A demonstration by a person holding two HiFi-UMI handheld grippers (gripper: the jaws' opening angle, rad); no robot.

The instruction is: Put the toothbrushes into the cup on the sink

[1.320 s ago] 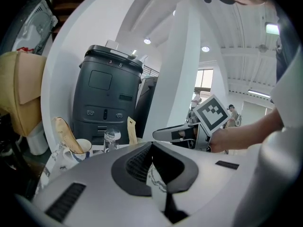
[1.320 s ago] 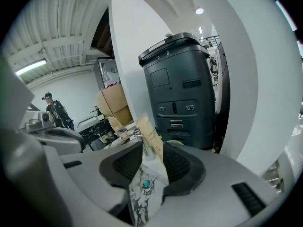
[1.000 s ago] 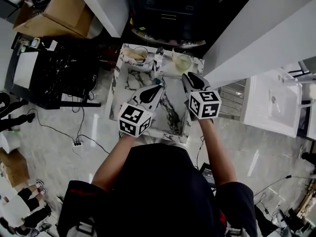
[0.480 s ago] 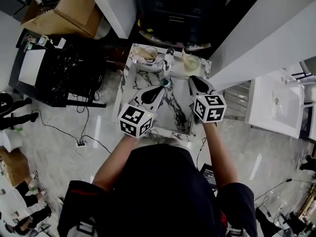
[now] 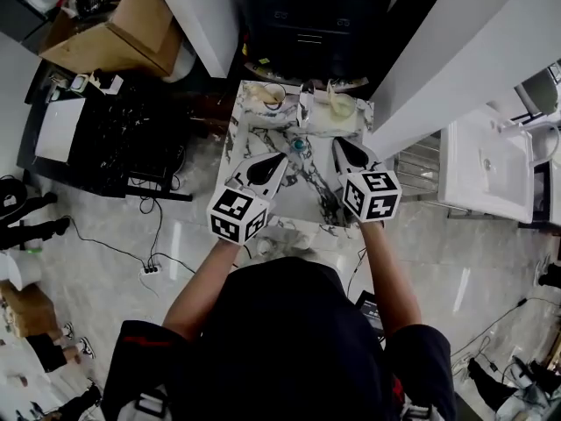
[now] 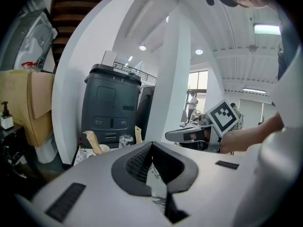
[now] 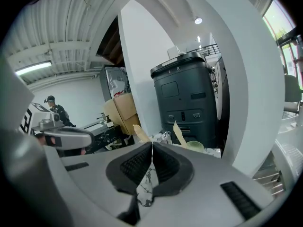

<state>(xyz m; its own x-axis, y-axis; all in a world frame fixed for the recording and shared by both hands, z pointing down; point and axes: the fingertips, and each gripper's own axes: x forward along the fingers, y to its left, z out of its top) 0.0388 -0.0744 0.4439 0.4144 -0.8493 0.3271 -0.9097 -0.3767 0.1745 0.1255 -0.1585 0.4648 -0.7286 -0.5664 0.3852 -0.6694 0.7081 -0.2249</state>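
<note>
Bright even light, ceiling strip lamp, heavy fisheye warp, dark corners, fg soft.

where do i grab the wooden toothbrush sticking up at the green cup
Probably the upper end of the toothbrush, coming from above with the jaws across its thin handle. It stands tilted at the green cup, so only the top part looks free.

Glossy marbled sink, matt cardboard box
</note>
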